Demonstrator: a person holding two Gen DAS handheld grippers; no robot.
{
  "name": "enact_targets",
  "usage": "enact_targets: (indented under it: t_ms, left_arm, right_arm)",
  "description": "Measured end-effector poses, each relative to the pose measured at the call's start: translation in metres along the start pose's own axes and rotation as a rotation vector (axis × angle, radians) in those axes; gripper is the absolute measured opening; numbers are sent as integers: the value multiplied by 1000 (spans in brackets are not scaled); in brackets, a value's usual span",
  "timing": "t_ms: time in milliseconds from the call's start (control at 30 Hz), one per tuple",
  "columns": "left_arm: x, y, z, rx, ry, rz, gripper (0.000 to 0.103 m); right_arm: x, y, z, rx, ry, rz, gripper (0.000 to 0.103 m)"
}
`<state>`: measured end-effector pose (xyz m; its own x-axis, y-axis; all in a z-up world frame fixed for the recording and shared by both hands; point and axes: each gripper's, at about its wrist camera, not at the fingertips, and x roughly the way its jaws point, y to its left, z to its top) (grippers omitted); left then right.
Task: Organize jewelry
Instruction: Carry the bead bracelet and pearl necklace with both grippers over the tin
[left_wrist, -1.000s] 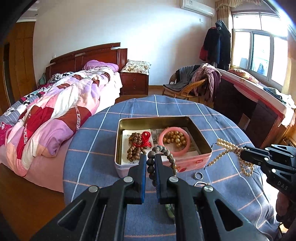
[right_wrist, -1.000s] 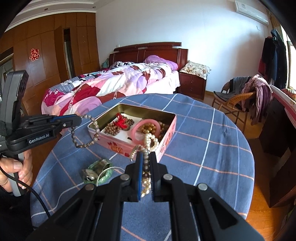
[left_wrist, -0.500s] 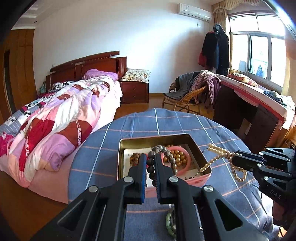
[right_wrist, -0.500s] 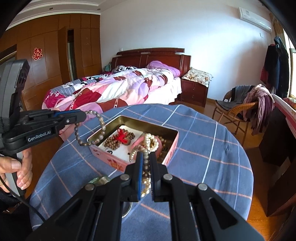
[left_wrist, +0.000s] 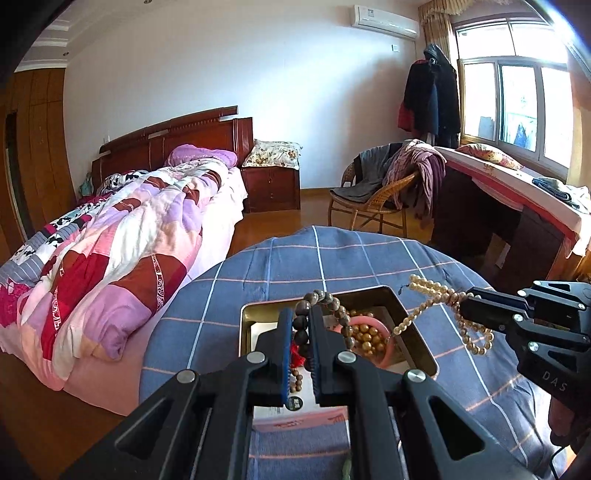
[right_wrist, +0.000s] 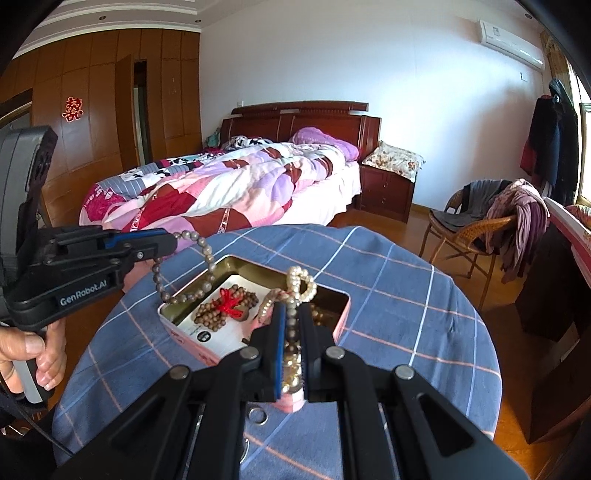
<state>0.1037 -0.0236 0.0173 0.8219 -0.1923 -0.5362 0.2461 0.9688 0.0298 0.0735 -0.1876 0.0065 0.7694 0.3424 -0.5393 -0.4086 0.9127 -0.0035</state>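
A pink tin box (left_wrist: 251, 314) with a gold inside stands open on the blue checked tablecloth (left_wrist: 295, 258). In it lie a brown bead string with a red tassel (right_wrist: 225, 306), a pink bangle (left_wrist: 384, 354) and golden beads (left_wrist: 365, 336). My left gripper (left_wrist: 299, 314) is shut on a dark bead bracelet (left_wrist: 325, 299), which hangs as a loop over the tin's near-left edge (right_wrist: 184, 273). My right gripper (right_wrist: 290, 314) is shut on a pearl necklace (right_wrist: 301, 282), whose strand dangles above the tin's right rim (left_wrist: 432, 295).
A small ring (right_wrist: 257, 415) lies on the cloth in front of the tin. A person's hand (right_wrist: 33, 354) holds the left gripper's handle. A bed (left_wrist: 129, 229) stands left of the round table, a wicker chair with clothes (left_wrist: 388, 192) behind it and a desk (left_wrist: 517, 206) on the right.
Both grippers have risen and moved forward over the tin, each carrying its strand. The tin now sits lower and nearer in both views.
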Motion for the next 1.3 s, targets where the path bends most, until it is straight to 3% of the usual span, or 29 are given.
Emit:
enact_targets:
  t_ms: [633,1300]
  left_arm:
    - [55,2,4,-1,59,39,8]
    - [94,9,-17,1,147,48,8]
  right_arm:
    - [55,-6,-4,40,83,17,9]
    - [78,-7,-15,47,141,8,9]
